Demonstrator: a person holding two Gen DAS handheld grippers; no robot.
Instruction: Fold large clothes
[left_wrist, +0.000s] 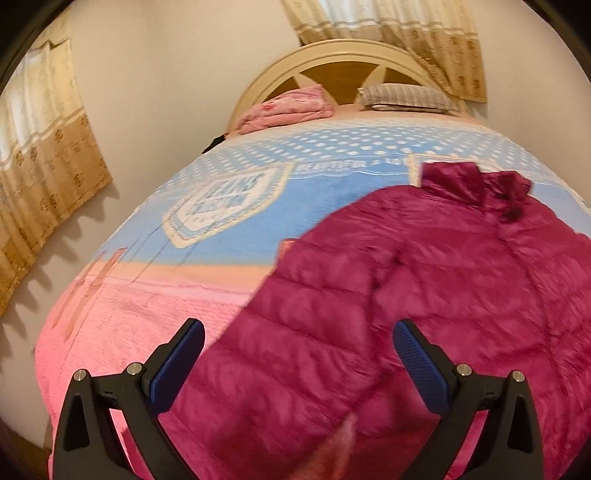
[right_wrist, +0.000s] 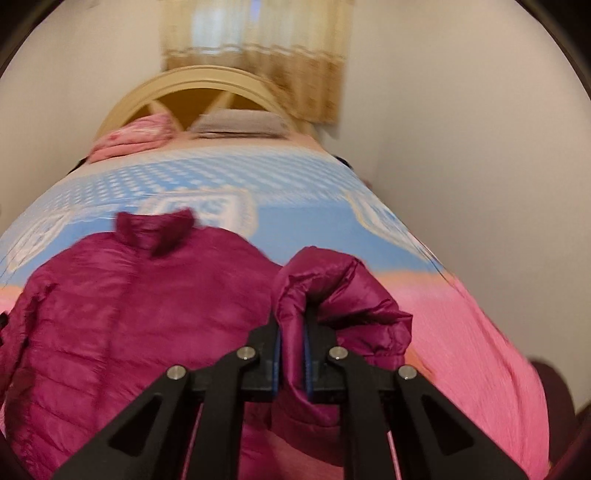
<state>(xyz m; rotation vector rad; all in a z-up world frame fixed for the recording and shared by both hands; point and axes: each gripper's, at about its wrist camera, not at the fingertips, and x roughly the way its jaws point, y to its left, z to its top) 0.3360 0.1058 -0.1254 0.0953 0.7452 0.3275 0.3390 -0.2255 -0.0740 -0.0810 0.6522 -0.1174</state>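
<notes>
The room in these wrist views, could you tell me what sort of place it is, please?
Almost certainly a home bedroom: a bed with a blue and pink bedspread and an arched headboard, a pillow at its head, and beige curtains on the wall.

One magenta puffer jacket (left_wrist: 424, 295), one pillow (left_wrist: 404, 96), one folded pink blanket (left_wrist: 288, 110), two curtains (left_wrist: 40, 155), two grippers (left_wrist: 299, 354).

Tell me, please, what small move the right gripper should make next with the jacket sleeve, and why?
Probably carry the sleeve leftward across the jacket body and lay it there. The right gripper is shut on the bunched sleeve, lifted off the bed, while the left gripper is open, holding nothing.
</notes>
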